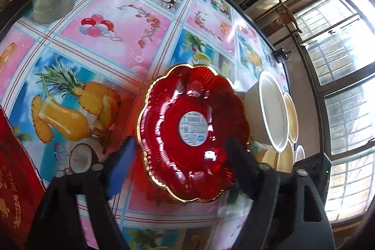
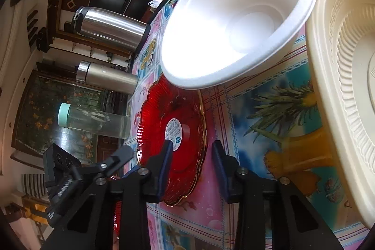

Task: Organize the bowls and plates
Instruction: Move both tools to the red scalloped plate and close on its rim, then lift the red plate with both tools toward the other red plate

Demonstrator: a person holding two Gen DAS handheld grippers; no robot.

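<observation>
A red glass plate (image 1: 187, 156) with a scalloped gold rim and a white sticker lies on the fruit-print tablecloth (image 1: 98, 43). My left gripper (image 1: 180, 142) is open, with its fingers on either side of the plate. A white foam bowl (image 1: 269, 109) stands just right of the plate, with cream plates (image 1: 291, 116) behind it. In the right wrist view the red plate (image 2: 178, 109) lies partly under the white foam bowl's (image 2: 234, 15) rim. My right gripper (image 2: 192, 144) is open over the plate's near edge. A cream ribbed plate (image 2: 339, 62) fills the right side.
Two steel flasks (image 2: 110, 27) and a clear bottle with a mint cap (image 2: 93, 121) stand at the table's far side. A red box with gold lettering (image 1: 14, 179) lies at the left. The left gripper's body (image 2: 63, 170) shows in the right wrist view. Windows (image 1: 339, 86) lie beyond the table's edge.
</observation>
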